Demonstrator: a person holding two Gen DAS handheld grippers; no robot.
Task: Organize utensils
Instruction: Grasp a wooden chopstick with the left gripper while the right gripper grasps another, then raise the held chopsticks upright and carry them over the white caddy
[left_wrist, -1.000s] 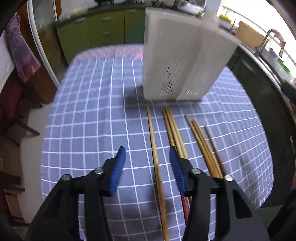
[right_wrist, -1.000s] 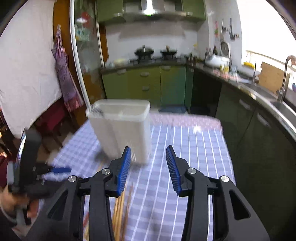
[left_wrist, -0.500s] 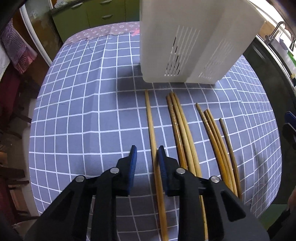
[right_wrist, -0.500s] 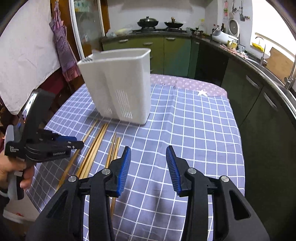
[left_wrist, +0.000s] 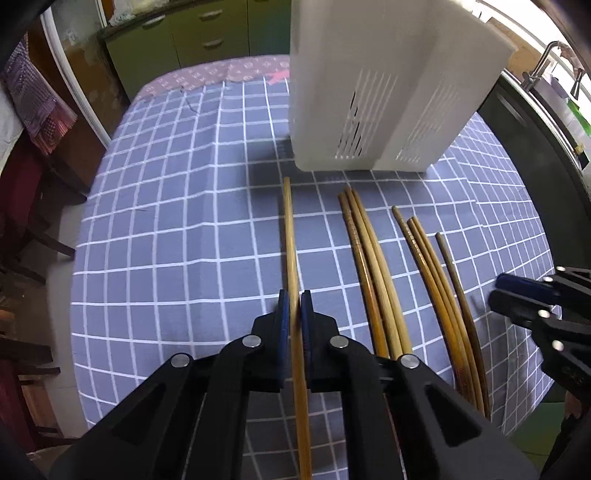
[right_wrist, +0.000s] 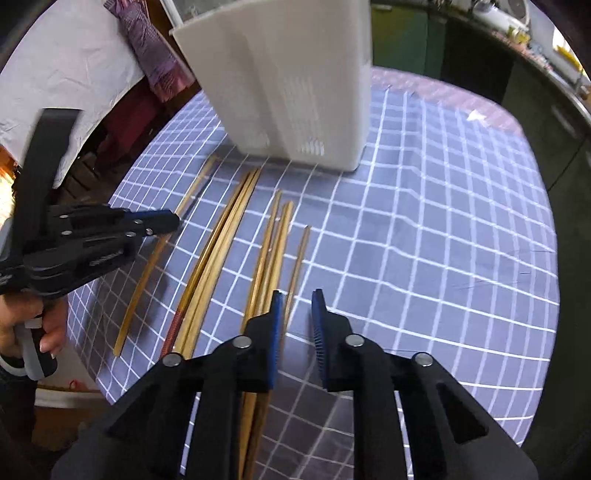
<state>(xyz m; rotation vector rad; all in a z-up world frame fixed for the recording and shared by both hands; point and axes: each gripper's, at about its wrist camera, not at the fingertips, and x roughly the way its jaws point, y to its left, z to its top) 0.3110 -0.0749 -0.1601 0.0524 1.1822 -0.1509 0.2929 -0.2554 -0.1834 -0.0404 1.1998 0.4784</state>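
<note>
While its blue pads pinch 1 lone chopstick on the checked tablecloth, the left gripper points toward the white utensil holder. Beside it, the right gripper is closing, nothing between its jaws, with 7 more chopsticks lying left of its fingers.

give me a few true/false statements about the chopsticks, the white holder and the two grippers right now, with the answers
1. The left gripper is shut on the lone chopstick at the left of the row. True.
2. The white holder lies tipped over on the checked tablecloth. False: it stands upright beyond the chopstick tips.
3. The right gripper already clamps a chopstick. False: its jaws are closing with nothing between them; the rightmost chopstick lies just beside its left finger.
4. All the chopsticks are in the holder. False: they lie on the cloth.
5. The chopsticks point roughly toward the holder. True.
</note>
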